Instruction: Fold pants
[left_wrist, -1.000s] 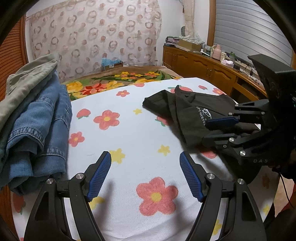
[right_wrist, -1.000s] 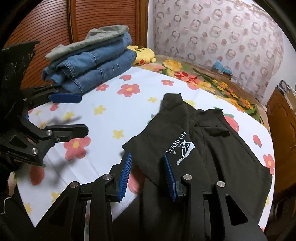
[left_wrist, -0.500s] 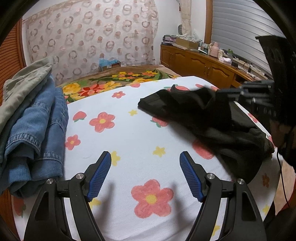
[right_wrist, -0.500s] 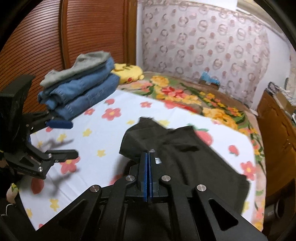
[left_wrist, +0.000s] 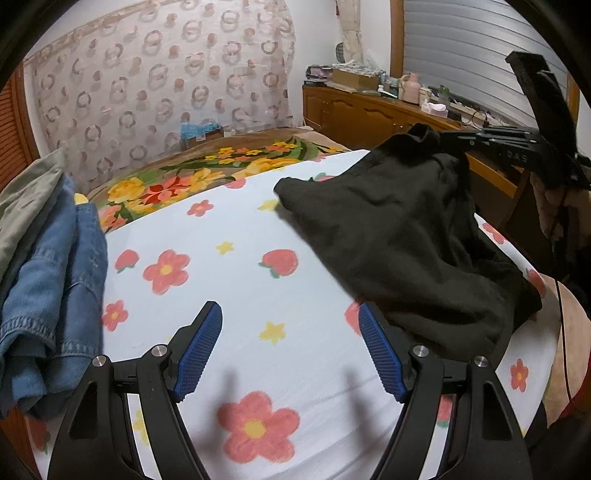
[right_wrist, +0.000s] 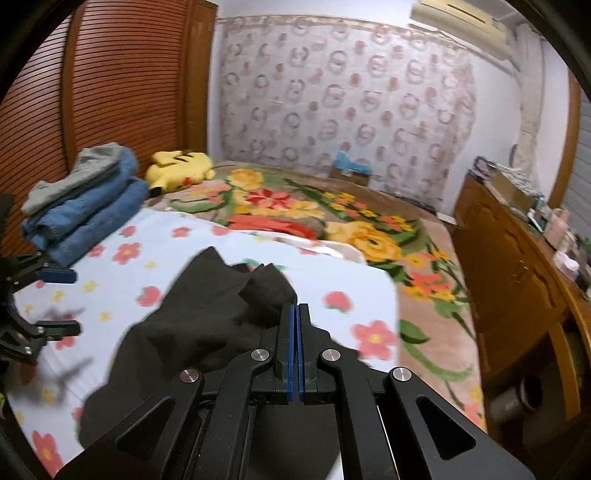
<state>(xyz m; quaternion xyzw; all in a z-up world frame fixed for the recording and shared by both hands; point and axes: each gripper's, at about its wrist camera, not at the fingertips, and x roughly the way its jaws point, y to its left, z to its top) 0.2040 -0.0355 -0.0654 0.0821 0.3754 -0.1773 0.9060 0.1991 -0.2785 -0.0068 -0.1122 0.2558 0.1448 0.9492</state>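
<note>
The black pants (left_wrist: 402, 236) lie on the flowered white sheet (left_wrist: 236, 280) at the right; they also show in the right wrist view (right_wrist: 207, 314). My right gripper (right_wrist: 296, 308) is shut on a fold of the black pants and holds that part lifted above the bed; it appears in the left wrist view (left_wrist: 454, 142) at the upper right. My left gripper (left_wrist: 290, 332) is open and empty, low over the sheet, just left of the pants' near edge. It also shows at the left edge of the right wrist view (right_wrist: 55, 301).
A stack of folded jeans (left_wrist: 48, 280) with a grey garment on top sits at the left edge of the bed (right_wrist: 85, 210). A yellow plush toy (right_wrist: 177, 170) lies behind it. A wooden cabinet (right_wrist: 517, 266) runs along the right. A flowered blanket (right_wrist: 314, 214) covers the far bed.
My right gripper closed on the black pants and lifted that part up and toward the far right. The pants got dragged and bunched. My left gripper stayed open in place.
</note>
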